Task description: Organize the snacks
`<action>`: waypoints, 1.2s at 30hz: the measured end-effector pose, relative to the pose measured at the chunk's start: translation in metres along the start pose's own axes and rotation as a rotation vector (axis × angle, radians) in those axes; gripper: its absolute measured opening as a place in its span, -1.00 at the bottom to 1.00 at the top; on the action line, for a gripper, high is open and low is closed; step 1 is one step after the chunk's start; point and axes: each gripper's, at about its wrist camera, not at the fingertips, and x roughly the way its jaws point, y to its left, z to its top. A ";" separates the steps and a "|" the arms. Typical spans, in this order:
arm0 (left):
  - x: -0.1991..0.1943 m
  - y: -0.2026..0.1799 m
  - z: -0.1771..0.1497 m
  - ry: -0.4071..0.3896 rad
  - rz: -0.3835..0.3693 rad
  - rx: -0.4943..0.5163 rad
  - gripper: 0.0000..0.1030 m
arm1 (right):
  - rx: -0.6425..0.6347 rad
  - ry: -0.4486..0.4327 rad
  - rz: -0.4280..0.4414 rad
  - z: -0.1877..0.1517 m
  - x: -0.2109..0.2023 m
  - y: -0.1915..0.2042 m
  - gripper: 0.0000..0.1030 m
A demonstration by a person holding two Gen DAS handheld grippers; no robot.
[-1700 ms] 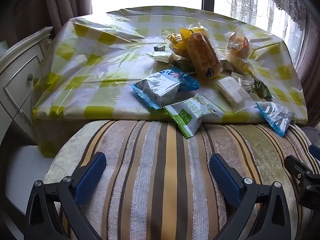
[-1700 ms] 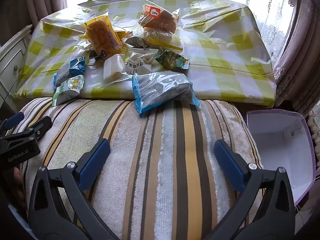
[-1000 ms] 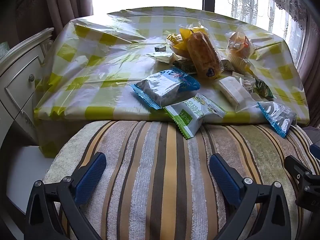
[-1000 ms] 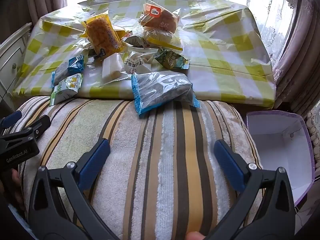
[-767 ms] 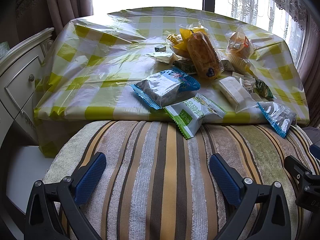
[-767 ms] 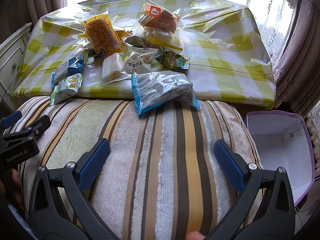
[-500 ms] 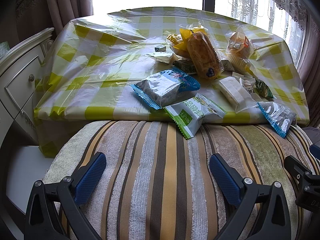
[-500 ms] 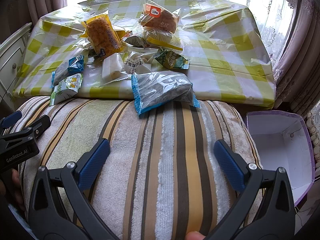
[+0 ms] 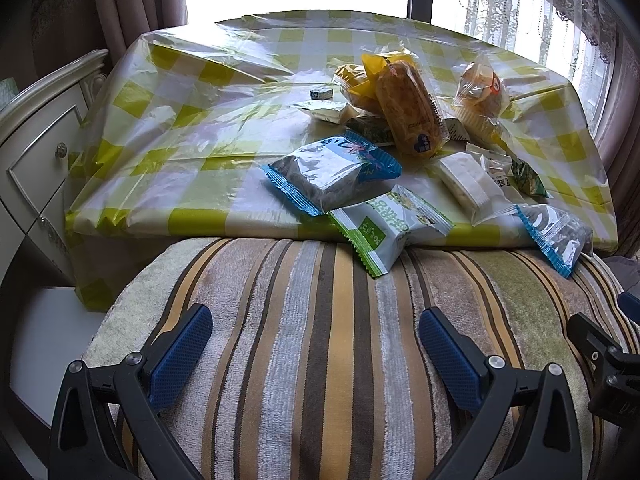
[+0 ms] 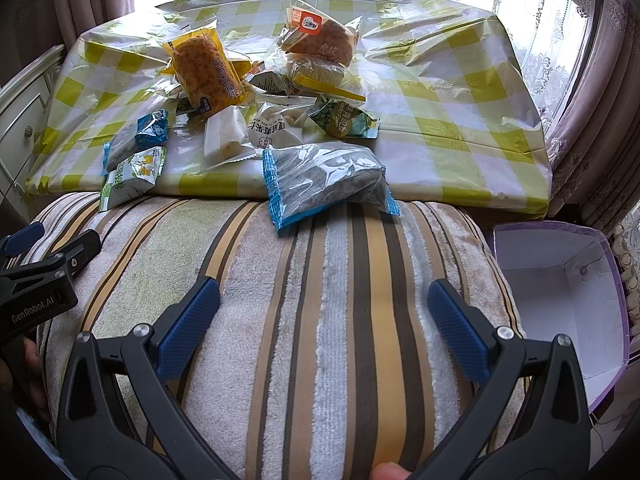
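Snacks sit in a loose heap on the table [image 9: 160, 152], under a yellow-and-white check plastic cloth, mostly centre to right. The left half and far right of the cloth are bare, so there's room there. Near edge is crowded: the green-and-white packet [image 9: 386, 228] hangs over the table edge onto the striped cushion [image 9: 320, 360], and the clear packet w/ blue ends [image 10: 324, 182] also laps over the edge onto the cushion. Another blue-edged packet [image 9: 334, 172] lies just behind the green one, touching it. A white wrapped bar [image 9: 466, 184] is beside them. The long orange cake pack [image 10: 208, 76] leans on the heap, tilted. A round cake in clear wrap [image 10: 320, 46] tops the far side; it has an orange label w/ Chinese print, too small to read well. White pouch [image 10: 276, 130] and green pouch [image 10: 344, 122] also carry Chinese text; can't read it surely.

White box w/ purple outside [image 10: 568, 300] stands open at the right, below table level, just beside the cushion. A white drawer unit [image 9: 36, 144] is at the left, close to the table.

Left gripper [image 9: 316, 340] hovers over the cushion, fingers spread wide, nothing between them. Right gripper [image 10: 324, 316] likewise: fingers apart, empty, level, aimed at the table. The left tool's body reads "GenRobot.AI" in the right view. A fingertip [image 10: 386, 472] shows at the bottom edge.
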 end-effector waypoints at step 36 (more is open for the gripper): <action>-0.009 -0.005 0.006 -0.050 -0.082 0.063 0.75 | 0.041 0.020 0.087 0.010 0.000 -0.019 1.00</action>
